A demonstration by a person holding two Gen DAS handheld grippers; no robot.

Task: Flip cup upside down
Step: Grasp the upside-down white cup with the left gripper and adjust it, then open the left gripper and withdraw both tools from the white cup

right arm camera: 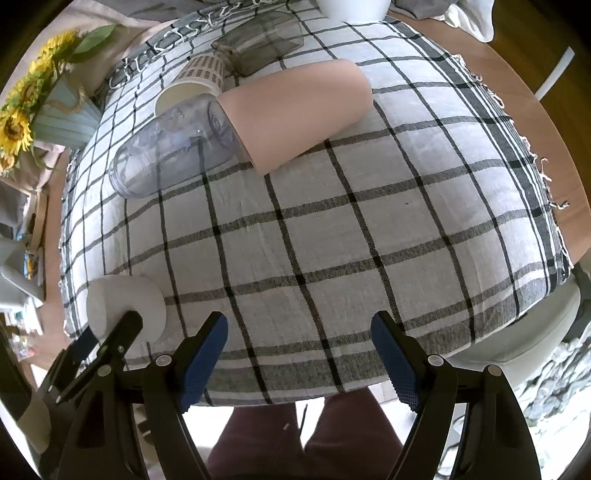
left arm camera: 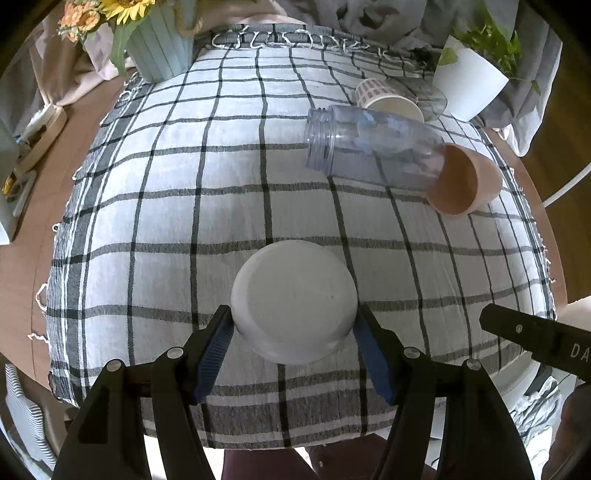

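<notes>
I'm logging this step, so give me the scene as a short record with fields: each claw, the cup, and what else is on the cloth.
left claw: shut on white cup
right claw: open, holding nothing
white cup: base up, on checked cloth
lying on sides: clear jar, tan cup, paper cup, grey glass

Domestic setting, a living or dining area. Indicators: a round wooden table [right arm camera: 524, 122] covered by a checked cloth [left arm camera: 207, 221], a sunflower vase [left arm camera: 159, 44], a potted plant [left arm camera: 472, 77], and draped fabric [left arm camera: 369, 14] behind.
</notes>
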